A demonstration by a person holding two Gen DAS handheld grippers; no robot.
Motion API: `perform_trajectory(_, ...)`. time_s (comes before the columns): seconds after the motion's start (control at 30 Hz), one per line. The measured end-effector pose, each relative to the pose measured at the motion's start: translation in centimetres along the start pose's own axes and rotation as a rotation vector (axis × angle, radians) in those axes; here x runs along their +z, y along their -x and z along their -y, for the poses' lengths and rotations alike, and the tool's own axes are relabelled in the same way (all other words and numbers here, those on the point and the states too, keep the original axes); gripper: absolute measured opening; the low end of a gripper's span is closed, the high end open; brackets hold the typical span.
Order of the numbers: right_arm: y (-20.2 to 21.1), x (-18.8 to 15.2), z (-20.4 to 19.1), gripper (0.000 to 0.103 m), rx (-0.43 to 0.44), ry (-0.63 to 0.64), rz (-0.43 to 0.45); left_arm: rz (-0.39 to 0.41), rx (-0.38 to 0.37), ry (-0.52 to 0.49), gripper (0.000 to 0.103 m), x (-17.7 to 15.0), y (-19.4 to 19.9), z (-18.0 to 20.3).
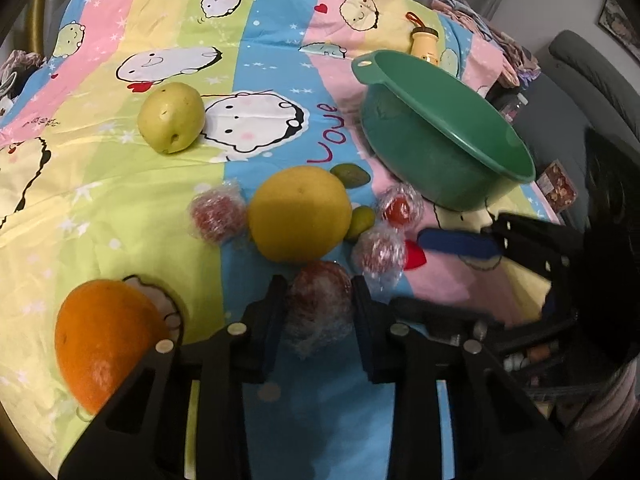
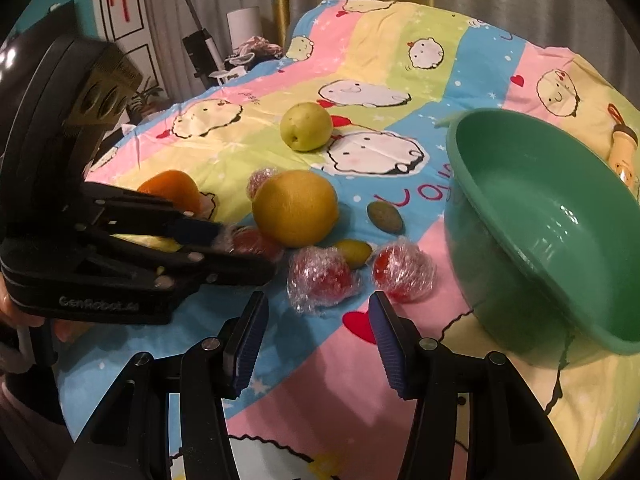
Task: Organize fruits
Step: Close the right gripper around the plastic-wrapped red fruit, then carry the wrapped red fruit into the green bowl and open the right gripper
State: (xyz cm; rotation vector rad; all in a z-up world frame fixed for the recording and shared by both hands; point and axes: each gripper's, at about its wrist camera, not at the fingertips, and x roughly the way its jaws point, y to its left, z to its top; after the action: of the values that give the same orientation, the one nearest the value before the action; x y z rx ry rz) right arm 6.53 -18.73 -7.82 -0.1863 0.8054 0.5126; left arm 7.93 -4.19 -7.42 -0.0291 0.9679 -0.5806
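Left wrist view. The left gripper [image 1: 318,300] points down at the bedspread [image 1: 120,184], and a film-wrapped red fruit [image 1: 318,304] sits directly between its two fingers [image 1: 276,312]. The pads bear on the film at both flanks, so the fingers read as clamped on this fruit. The fruit is roughly round under crumpled film, with no marked long axis; its loose film trails toward the camera. The green basin [image 1: 440,140] lies up and to the right of the fingers, tilted, its mouth facing away from this camera. A large yellow citrus [image 1: 298,216] stands just beyond the held fruit, between it and the far side of the spread. An orange [image 1: 104,336] lies to the left, near the gripper body, and a pear [image 1: 171,118] well beyond. The right gripper [image 1: 460,242] enters from the right, near the basin's base.

Right wrist view. The right gripper [image 2: 316,332] has its fingers [image 2: 388,340] apart with nothing between them. A second wrapped fruit [image 2: 322,278] lies just ahead of the gap, near its centre line; a third [image 2: 404,274] lies ahead and to the right, close to the right finger's line. The basin [image 2: 560,220] opens toward this camera, at the right. The left gripper [image 2: 224,240] reaches in from the left, its tips over a red wrapped fruit beside the citrus [image 2: 296,208].

Judgement: each hand is nearer its own fruit. The carry to the basin runs rightward for both, and the right hand is the nearer to it.
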Motion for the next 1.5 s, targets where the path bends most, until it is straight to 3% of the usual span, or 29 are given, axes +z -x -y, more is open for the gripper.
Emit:
perform_trajectory(0.3,-1.4,0.9,0.3,0.054,0.034,-0.015,-0.010,0.021,0.019,0.006,0.032,-0.8,2.0,-0.5)
perform_trajectory(0.4,-1.7,0.9,0.2,0.050,0.039,-0.015,-0.020,0.021,0.017,0.016,0.032,-1.0,2.1,-0.9)
perform_trajectory(0.5,-2.0,1.0,0.0,0.038,0.032,-0.015,-0.027,0.024,0.018,0.019,0.032,-1.1,2.2,-1.0)
perform_trajectory(0.63,-2.0,1.1,-0.1,0.036,0.026,-0.032,-0.024,0.026,0.019,0.019,0.032,-1.1,2.3,-0.9)
perform_trajectory(0.83,1.0,0.6,-0.1,0.035,0.038,-0.061,0.036,0.042,0.016,0.020,0.032,-1.1,3.4,-0.6)
perform_trajectory(0.97,4.2,0.1,0.2,0.035,0.013,-0.093,0.122,0.065,0.012,0.010,0.032,-0.6,4.3,0.1)
perform_trajectory(1.2,8.3,0.1,2.4,0.035,-0.061,-0.161,0.246,0.140,-0.019,-0.056,0.032,2.7,5.1,3.5)
perform_trajectory(1.5,10.7,0.0,6.8,0.035,-0.195,-0.270,0.305,0.183,-0.077,-0.118,0.033,9.1,2.4,8.0)
